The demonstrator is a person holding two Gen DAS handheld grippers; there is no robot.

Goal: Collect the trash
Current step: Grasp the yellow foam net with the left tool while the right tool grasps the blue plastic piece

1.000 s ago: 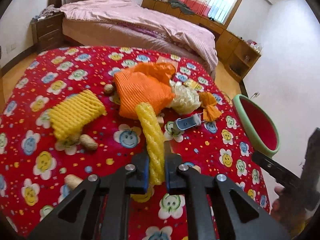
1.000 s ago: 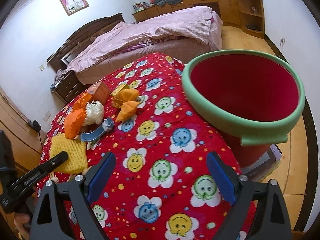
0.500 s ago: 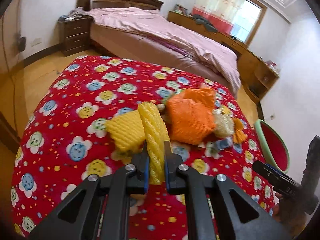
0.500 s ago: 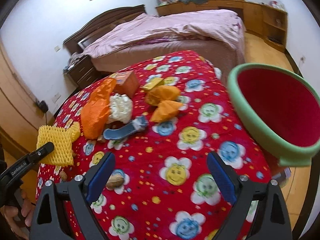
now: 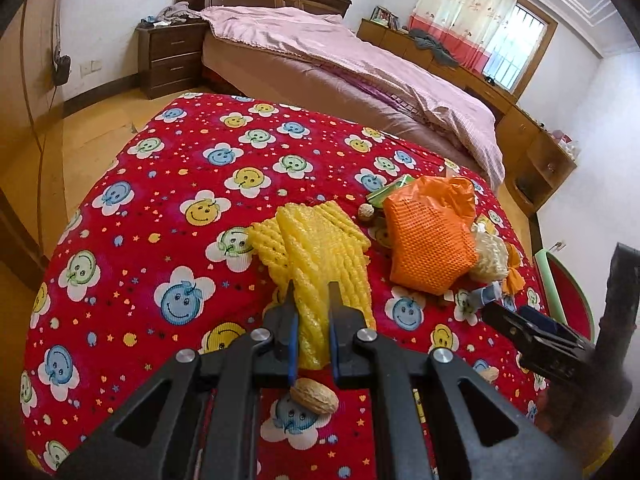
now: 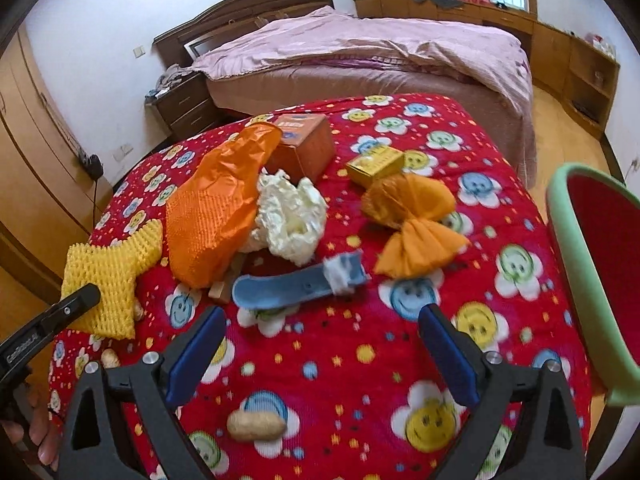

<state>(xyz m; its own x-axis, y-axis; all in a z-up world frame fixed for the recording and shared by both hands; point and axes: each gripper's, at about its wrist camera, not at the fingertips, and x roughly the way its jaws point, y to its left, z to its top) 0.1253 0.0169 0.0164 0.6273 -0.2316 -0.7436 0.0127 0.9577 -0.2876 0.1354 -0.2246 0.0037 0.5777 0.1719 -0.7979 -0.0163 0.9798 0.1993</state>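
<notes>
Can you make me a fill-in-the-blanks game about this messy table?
1. The left tongs are shut on the ___ foam net sleeve.
2. The right tongs are ___, holding nothing.
3. The red bin has a ___ rim.
4. The tablecloth shows smiley ___.

Missing words: yellow; open; green; flowers

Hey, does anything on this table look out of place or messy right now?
Yes. Trash lies scattered over the red cloth: orange net, white wad, blue scoop, peanuts. The bin looks tipped at the table's edge.
</notes>
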